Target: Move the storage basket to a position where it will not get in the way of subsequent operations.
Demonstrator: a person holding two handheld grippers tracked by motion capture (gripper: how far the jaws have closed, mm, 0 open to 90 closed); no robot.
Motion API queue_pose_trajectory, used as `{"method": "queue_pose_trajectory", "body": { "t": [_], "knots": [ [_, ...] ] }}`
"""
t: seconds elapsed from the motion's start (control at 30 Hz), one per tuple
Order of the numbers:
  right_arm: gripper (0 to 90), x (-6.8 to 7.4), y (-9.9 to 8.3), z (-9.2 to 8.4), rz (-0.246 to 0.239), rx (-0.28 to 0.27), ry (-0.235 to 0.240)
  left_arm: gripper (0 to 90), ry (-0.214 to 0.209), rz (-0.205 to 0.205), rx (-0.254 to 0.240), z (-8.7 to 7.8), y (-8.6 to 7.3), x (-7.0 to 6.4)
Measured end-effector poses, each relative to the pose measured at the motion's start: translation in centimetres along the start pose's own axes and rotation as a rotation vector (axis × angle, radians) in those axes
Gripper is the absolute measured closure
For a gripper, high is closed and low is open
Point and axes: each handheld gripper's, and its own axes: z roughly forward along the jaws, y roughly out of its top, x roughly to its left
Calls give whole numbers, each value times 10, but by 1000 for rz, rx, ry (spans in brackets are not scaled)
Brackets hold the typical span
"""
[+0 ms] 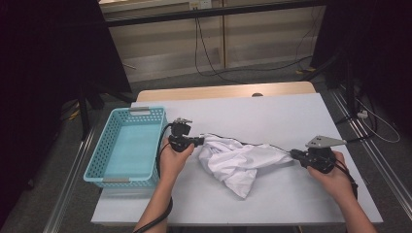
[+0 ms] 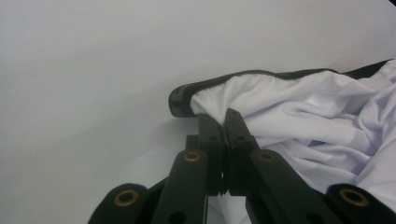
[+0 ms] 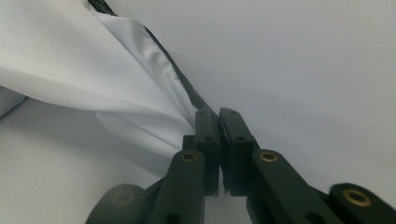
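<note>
the left tongs [image 1: 200, 140] are clamped shut on the white garment [image 1: 238, 160], their jaws pinching its dark-trimmed edge right where the hem folds back; in the left gripper view the tongs [image 2: 224, 122] bite the cloth [image 2: 303, 126] just below that black band [image 2: 187, 98]. the right tongs [image 1: 294, 154] are also closed on the same garment, at its opposite end, and in the right gripper view these tongs [image 3: 218, 116] meet on a thin corner of the fabric [image 3: 93, 70] where the dark trim [image 3: 182, 84] runs down into the jaws.

the garment lies between the two tongs, near the middle of the bench [image 1: 272, 111]. its upper edge is drawn out in a line from one grip to the other, tauter towards the right, while the rest of the cloth is bunched and creased beside the left tongs and sags in a loose point towards the near edge of the bench. the lower folds rest on the bench's pale surface.

the left hand [image 1: 172, 160] holds its tongs close beside the blue basket [image 1: 104, 165], which sits at the left edge of the bench, apart from the garment. the right hand [image 1: 335, 177] holds its tongs near the right side of the bench, with the grey three-cornered plate [image 1: 324, 141] on top. a black cable [image 1: 163, 213] trails from the left tongs along the forearm.
</note>
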Motion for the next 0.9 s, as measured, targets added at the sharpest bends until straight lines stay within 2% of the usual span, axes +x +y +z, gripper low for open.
{"method": "queue_pose_trajectory", "body": {
  "t": [0.2, 0.37, 0.43, 0.5, 0.6, 0.67, 0.73, 0.8, 0.83, 0.9],
  "knots": [
    [656, -6, 14, -6, 72, -51, -36, 883, -2, 3, -9, -1, 1, 1],
    [621, -13, 25, 5, 116, -44, -86, 883, -4, -2, -11, 0, 1, 2],
    [617, -14, 27, 12, 129, -31, -89, 883, -7, -1, -10, -1, 1, 2],
    [619, -10, 24, 20, 116, 26, -61, 883, -9, 2, -8, -1, 1, 2],
    [602, -2, 15, 26, 111, 79, -26, 883, -14, 1, -3, -2, 1, 2],
    [527, 3, 7, 26, 100, 109, -44, 883, -17, 1, 1, -2, 0, 2],
    [519, 6, 1, 25, 127, 94, -45, 883, -17, 2, 0, -3, 0, 2],
    [472, 7, -3, 21, 156, 90, -19, 883, -19, -1, -2, -5, 0, 2],
    [472, 8, -4, 20, 143, 94, -12, 882, -21, 1, 0, -7, 0, 2],
    [475, 12, -7, 19, 96, 94, -32, 882, -22, 3, -1, -10, -1, 1]
  ]
}}
